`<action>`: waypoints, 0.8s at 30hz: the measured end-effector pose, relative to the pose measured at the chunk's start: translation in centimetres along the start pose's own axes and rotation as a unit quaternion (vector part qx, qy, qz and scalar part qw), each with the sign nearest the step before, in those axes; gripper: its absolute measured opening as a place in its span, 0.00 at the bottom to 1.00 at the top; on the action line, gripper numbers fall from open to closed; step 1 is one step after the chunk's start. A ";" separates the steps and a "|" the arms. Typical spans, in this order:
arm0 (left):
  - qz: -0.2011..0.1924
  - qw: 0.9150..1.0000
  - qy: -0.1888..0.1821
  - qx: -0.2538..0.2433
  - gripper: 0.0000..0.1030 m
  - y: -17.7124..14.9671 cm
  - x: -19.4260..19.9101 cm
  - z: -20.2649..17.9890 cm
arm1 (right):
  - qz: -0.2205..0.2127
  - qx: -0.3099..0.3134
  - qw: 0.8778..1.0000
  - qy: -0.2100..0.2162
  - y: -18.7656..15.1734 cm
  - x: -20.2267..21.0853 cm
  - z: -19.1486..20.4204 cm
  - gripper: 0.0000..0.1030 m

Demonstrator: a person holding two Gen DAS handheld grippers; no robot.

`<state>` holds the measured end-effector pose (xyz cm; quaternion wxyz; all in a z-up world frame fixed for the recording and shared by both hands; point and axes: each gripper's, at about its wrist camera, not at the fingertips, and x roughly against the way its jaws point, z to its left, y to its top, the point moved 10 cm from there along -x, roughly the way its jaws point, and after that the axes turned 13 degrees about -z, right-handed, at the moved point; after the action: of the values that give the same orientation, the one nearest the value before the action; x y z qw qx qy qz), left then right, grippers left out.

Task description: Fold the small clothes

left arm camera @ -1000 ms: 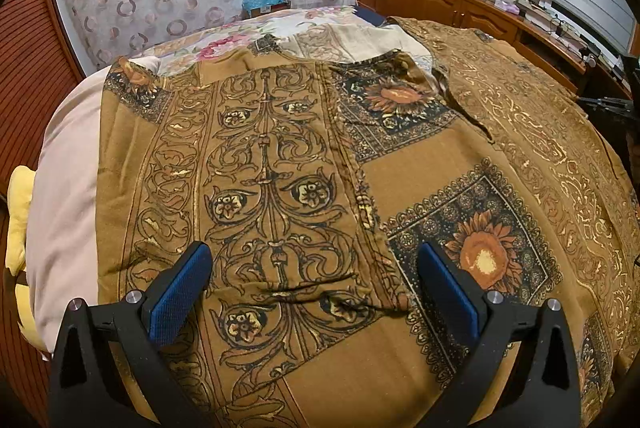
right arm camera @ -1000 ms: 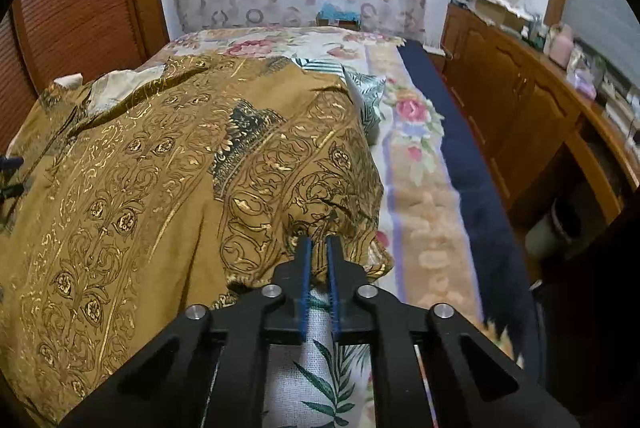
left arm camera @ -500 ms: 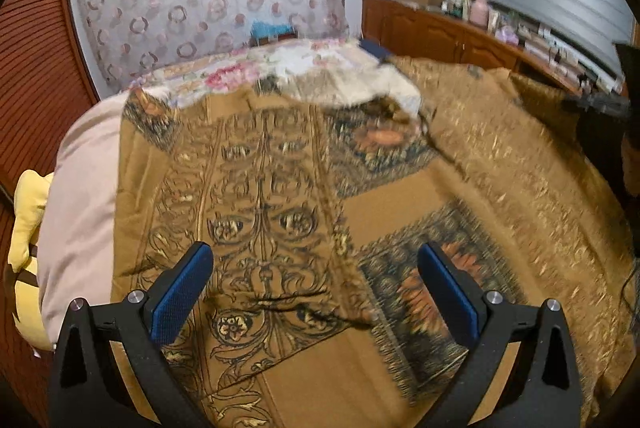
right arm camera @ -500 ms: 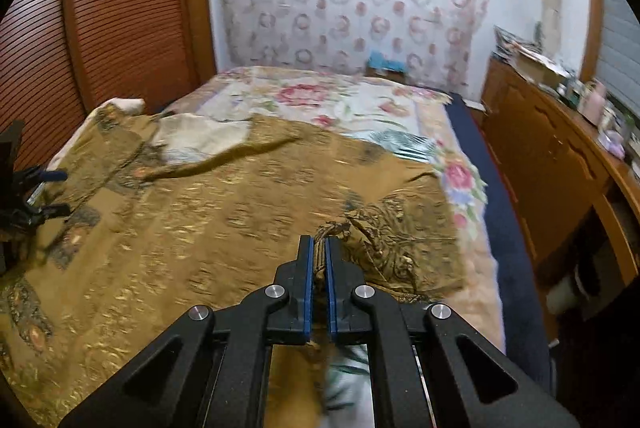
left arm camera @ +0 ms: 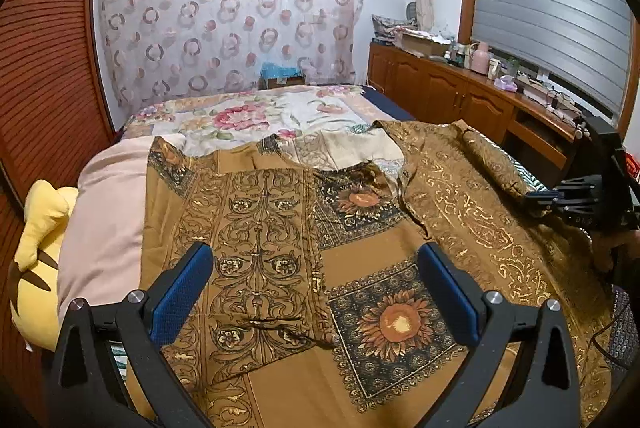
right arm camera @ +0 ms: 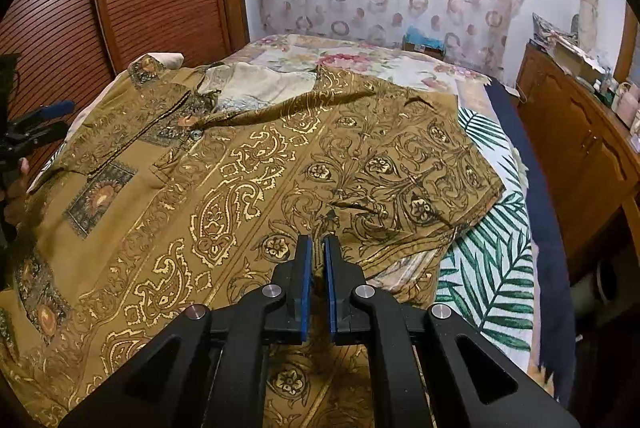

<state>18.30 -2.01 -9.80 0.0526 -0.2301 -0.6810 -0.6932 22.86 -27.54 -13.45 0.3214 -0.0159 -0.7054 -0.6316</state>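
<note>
On top of one big bed point(left arm camera: 248, 116) lies one brown shirt point(left arm camera: 360, 228) with gold swirls and sunflower squares. The shirt is spread out flat and covers most of the bed, with its collar toward the far end. One sleeve point(right arm camera: 404, 164) is spread out on the right side, over a green leaf sheet point(right arm camera: 492, 268). The other sleeve point(left arm camera: 240, 240) lies flat on the left side, next to a pink blanket point(left arm camera: 104, 212). I can see one small button point(right arm camera: 195, 134) near the collar.

Along the right wall runs one long wooden desk point(left arm camera: 472, 96) with cupboard doors, and many little things sit on top of it. One curtain point(left arm camera: 224, 12) with ring shapes hangs behind the bed. One yellow soft toy point(left arm camera: 36, 248) sits at the left edge of the bed.

Two tools are here. The left hand-held gripper point(left arm camera: 316, 296) is spread wide, with nothing between its two blue pads. It hangs above the left sleeve and one sunflower square. The right hand-held gripper point(right arm camera: 316, 268) is pinched almost closed, and a bit of the brown shirt cloth near the right sleeve is squeezed between its two blue pads.
</note>
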 end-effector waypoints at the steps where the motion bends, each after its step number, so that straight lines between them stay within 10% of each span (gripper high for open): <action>1: -0.002 1.000 0.001 -0.001 1.00 0.1 0.1 -0.2 | -0.001 -0.002 1.000 -0.002 0.0 0.0 -0.1 0.05; 12: -0.011 1.000 -0.006 0.003 1.00 0.1 0.8 -1.6 | -0.043 -0.006 0.999 -0.033 2.3 2.1 -1.0 0.42; 24: -0.005 1.000 -0.018 0.003 1.00 -0.7 0.7 -3.0 | 0.024 -0.102 0.993 -0.060 -0.5 -2.4 -6.7 0.43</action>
<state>16.64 -4.71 -10.07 0.0374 -0.2393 -0.6850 -0.6871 27.49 -32.70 -15.06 0.2908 -0.1032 -0.6549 -0.6898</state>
